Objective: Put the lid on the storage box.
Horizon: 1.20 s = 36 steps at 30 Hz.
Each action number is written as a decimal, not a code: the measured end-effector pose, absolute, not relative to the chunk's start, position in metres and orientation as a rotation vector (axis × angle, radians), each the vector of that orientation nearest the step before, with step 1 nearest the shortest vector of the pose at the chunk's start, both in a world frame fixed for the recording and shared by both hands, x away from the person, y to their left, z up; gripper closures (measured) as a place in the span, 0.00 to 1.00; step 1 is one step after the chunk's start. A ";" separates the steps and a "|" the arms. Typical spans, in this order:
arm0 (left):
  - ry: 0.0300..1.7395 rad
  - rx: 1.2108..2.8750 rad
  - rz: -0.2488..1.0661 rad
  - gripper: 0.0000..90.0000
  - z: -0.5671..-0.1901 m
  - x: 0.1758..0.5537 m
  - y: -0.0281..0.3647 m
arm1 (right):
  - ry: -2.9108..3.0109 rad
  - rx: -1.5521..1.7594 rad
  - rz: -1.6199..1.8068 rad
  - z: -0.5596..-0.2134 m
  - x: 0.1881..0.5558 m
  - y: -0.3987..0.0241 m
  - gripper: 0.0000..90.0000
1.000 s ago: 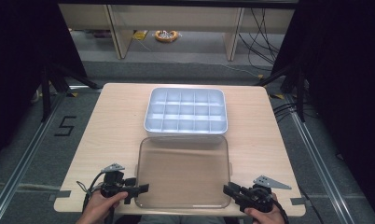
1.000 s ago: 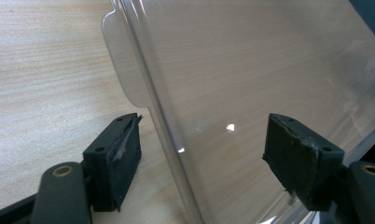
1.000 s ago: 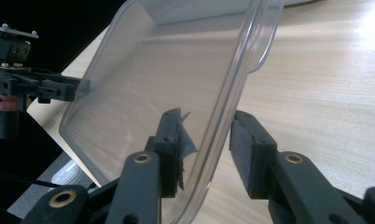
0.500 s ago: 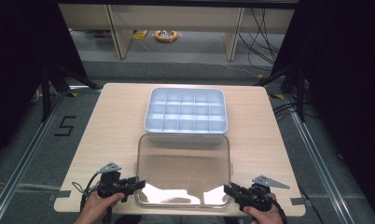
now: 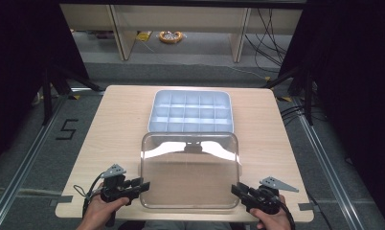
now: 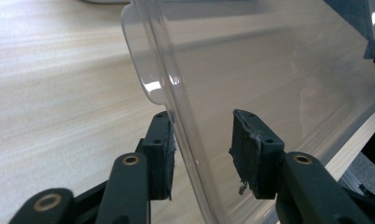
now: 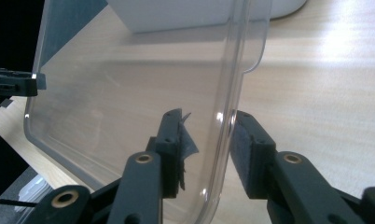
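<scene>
A clear plastic lid (image 5: 190, 177) lies low over the near half of the wooden table (image 5: 114, 124). My left gripper (image 5: 145, 184) is shut on its near left edge. In the left gripper view, the lid's rim (image 6: 269, 70) runs between the pads of that gripper (image 6: 202, 144). My right gripper (image 5: 234, 189) is shut on the near right edge. Its own view shows the lid's wall (image 7: 129, 84) clamped in that gripper (image 7: 206, 140). Just behind the lid stands a white compartment tray (image 5: 190, 92), its wall (image 7: 199, 14) also in the right gripper view.
Bare wood lies to the left and right of the lid and the tray. Black cables trail from both grippers off the table's near edge. On the floor to the left is a marking like a 5 (image 5: 66, 129).
The left gripper's jaws have closed on the lid's left edge. The lid has shifted slightly away from me, and the bright glare on it went from the near end to the far end.
</scene>
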<state>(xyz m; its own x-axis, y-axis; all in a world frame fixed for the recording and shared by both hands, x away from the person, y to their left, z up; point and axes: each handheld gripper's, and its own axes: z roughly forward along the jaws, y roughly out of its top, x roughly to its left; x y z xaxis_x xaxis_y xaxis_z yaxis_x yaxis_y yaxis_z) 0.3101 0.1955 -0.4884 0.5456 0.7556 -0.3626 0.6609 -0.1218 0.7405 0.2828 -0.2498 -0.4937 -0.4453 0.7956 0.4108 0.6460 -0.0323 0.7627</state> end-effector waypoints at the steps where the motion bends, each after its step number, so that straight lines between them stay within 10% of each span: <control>1: 1.158 1.840 0.138 0.65 -0.487 0.311 0.195 | 2.074 1.584 1.481 -0.492 0.283 -0.249 0.73; 36: 1.180 1.746 0.222 0.65 -0.447 0.372 0.190 | 1.998 1.532 1.444 -0.465 0.350 -0.242 0.67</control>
<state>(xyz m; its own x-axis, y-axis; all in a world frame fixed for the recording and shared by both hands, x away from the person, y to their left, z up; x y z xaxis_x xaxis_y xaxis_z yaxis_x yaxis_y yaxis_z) 0.3723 0.1896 -0.4471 0.5115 0.7874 -0.3441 0.6086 -0.0492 0.7919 0.3497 -0.2419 -0.4645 -0.4220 0.8344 0.3546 0.5986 -0.0374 0.8002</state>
